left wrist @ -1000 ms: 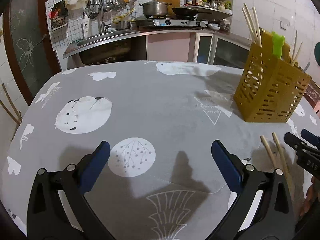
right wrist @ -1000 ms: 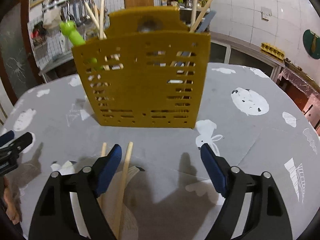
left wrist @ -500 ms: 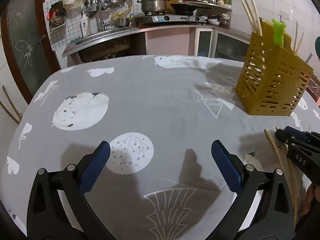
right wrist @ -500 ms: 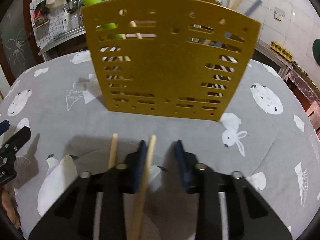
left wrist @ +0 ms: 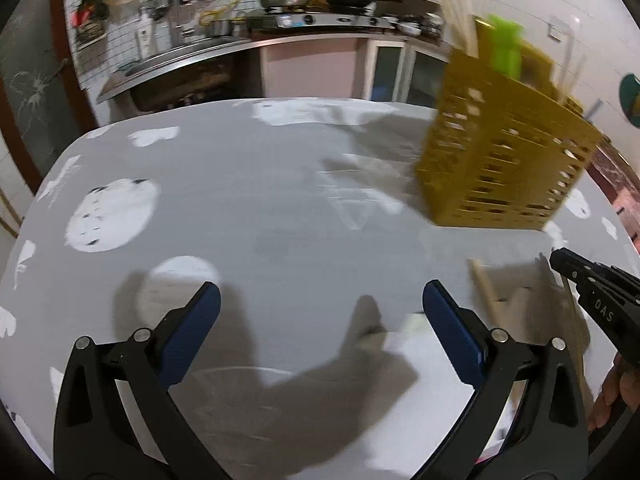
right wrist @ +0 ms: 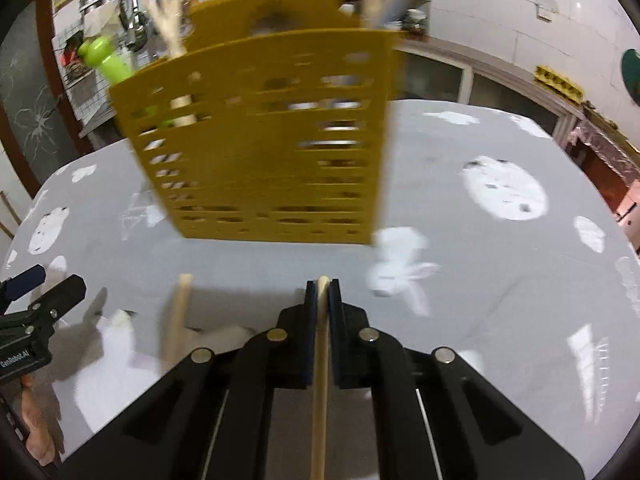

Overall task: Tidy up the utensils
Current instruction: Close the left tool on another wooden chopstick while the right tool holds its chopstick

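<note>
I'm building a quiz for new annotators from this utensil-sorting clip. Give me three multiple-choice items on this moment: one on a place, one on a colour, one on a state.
1. Where does the loose chopstick lie relative to the right gripper, in the right wrist view?
A. To its left on the tablecloth
B. Inside the holder
C. Across the stove

2. What colour is the slotted utensil holder?
A. Red
B. Mustard yellow
C. White

3. How do the two grippers stand?
A. Both open and empty
B. Left shut on a spoon, right open
C. Right shut on a chopstick, left gripper open and empty

Answers:
1 A: the loose stick rests on the grey tablecloth, left of the closed fingers.
2 B: its perforated wall is plainly mustard yellow.
3 C: the blue pads clamp a wooden stick, while the left jaws stand wide with nothing between them.
</note>
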Demonstrator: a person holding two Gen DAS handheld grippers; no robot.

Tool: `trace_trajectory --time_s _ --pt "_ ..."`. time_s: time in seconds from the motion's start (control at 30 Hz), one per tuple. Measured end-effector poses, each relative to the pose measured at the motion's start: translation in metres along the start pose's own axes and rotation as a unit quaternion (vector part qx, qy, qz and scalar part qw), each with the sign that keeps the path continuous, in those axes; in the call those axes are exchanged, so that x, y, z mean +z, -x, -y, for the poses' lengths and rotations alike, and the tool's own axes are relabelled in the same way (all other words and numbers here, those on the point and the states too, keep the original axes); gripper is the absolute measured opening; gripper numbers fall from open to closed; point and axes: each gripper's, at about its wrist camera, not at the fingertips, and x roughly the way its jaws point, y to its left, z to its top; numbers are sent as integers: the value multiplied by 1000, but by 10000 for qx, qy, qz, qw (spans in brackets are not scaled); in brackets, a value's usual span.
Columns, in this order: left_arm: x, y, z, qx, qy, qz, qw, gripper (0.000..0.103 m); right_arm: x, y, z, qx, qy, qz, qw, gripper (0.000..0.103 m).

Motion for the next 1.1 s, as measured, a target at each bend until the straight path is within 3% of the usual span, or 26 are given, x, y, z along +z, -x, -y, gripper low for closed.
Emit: trace_trajectory --time_s 0.3,0.37,0.47,0.5,0.67,0.83,0.87,1.1 --pt "-2 -14 68 -230 -58 -332 9992 97 -7 4 66 -124 -392 -28 9991 6" --pt "-3 -16 78 -198 -123 -340 9992 93 -9 2 72 -98 -424 -41 9990 7" --pt "-1 -21 91 -227 -229 -463 9984 78 -11 -4 76 -55 -442 -64 9990 7" --pt "-1 -23 92 -258 -220 -535 9980 68 -11 -5 76 -54 -442 -52 9990 7" --pt "1 -28 99 -201 -121 -599 9979 53 -11 -7 77 -29 -436 -36 9990 7" --pt "4 -27 110 -178 -304 -709 9969 12 -8 -9 76 -17 -434 -52 9990 7" --pt "4 -27 110 -229 -316 -738 9965 8 -8 -9 75 -19 -429 -53 9991 7" --pt "7 -28 105 -343 -293 -715 9964 7 -9 -2 72 7 -379 61 9993 7"
